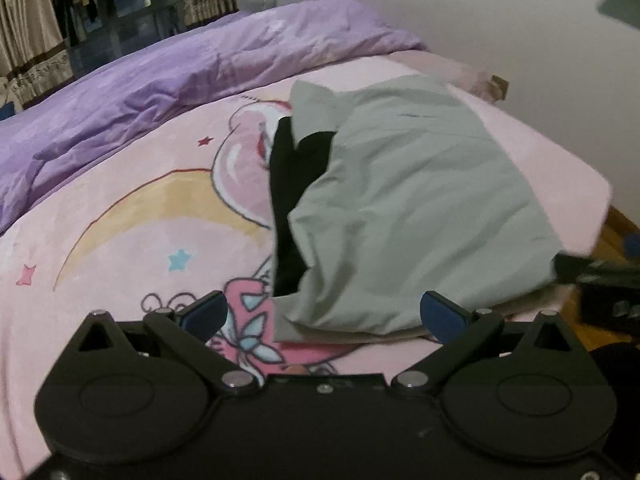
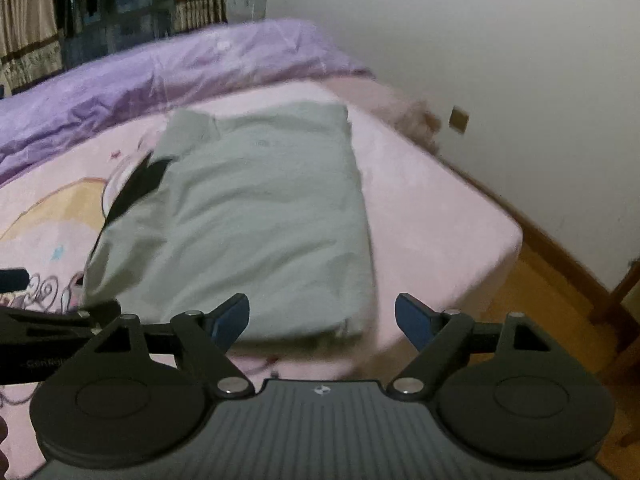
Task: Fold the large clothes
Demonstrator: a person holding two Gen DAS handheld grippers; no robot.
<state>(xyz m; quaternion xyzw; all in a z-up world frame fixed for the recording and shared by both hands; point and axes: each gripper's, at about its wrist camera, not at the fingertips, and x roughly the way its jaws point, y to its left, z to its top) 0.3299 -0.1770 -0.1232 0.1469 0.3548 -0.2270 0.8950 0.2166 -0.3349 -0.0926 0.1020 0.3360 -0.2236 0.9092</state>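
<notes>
Garment front and centre: the grey-green shirt lay folded into a rough rectangle on the pink cartoon bedsheet, near the bed's corner, with a black piece poking out along its edge at nine o'clock. Left gripper hung released, blue pads spread wide, the shirt's near hem just between them and nothing held. Right gripper was released too, jaws apart, hovering at six o'clock of the shirt over its near edge. Purple quilt lay bunched toward eleven o'clock, wooden floor off at three.
</notes>
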